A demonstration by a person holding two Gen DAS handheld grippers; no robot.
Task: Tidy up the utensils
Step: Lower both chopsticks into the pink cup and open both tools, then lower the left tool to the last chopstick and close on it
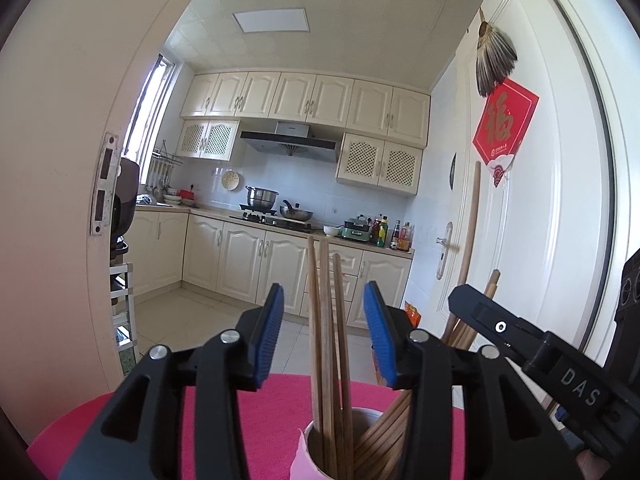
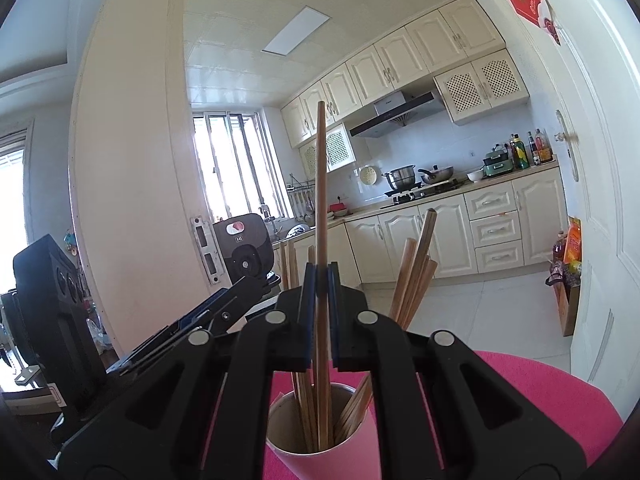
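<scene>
Pink table (image 2: pixel 540 384), round, carries the work. Kitchen behind is background only.

Pink cup (image 2: pixel 320 456) stands upright on the table, mouth up, just below both grippers. It serves as the holder: wooden chopsticks (image 1: pixel 326 340) stand in it in loose groups, some near upright, others leaning toward the right rim. Judged: upright storage is the goal, so sticks go in end first.

Left gripper (image 1: pixel 324 332): jaws wide apart, blue pads on either side of the upright group, touching none that I can see. It holds nothing. Judged: it waits above the cup, perhaps to steady or straighten the bundle.

Right gripper (image 2: pixel 320 280): jaws closed on one chopstick (image 2: pixel 320 184), pinched low on its length. The stick stands near vertical, upper end well above the fingers, lower end already inside the cup among the others. Whether the end rests on the cup floor is hidden.

Judged: step in hand is seating this single stick; release looks near. Risk: the light cup may tip if the stick is pushed sideways.
</scene>
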